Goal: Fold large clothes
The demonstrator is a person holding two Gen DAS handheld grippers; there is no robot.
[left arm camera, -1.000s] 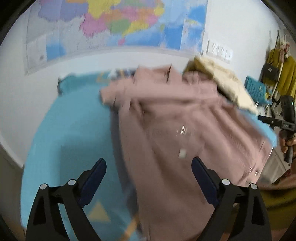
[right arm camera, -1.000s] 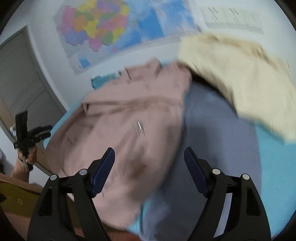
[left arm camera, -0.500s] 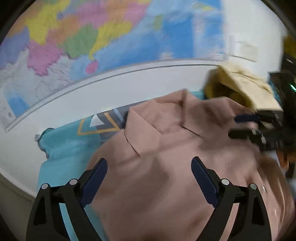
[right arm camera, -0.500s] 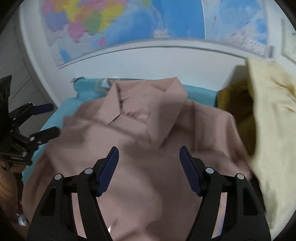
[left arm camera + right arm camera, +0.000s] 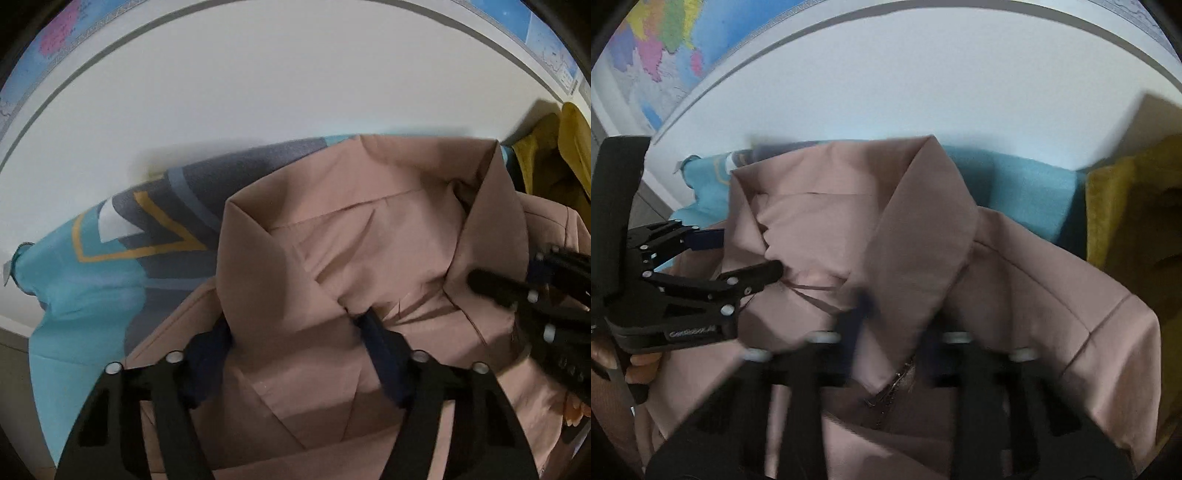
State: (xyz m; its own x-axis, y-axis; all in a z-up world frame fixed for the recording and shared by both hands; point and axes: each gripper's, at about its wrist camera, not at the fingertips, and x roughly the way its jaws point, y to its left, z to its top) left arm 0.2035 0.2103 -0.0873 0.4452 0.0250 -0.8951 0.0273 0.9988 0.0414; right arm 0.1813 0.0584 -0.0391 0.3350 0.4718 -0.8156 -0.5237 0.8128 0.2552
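I am straddling the pink jacket (image 5: 369, 266) at its collar with both grippers: the left gripper (image 5: 295, 325) is closing on the left lapel, the right gripper (image 5: 897, 317) on the right, so the jacket lying on the teal sheet (image 5: 85, 295) can be squared for folding.

dim, even indoor light | fisheye-bent edges, dark corners | right view motion-blurred

Dusty-pink collared coat (image 5: 332, 258), rumpled, collar spread, on bedding
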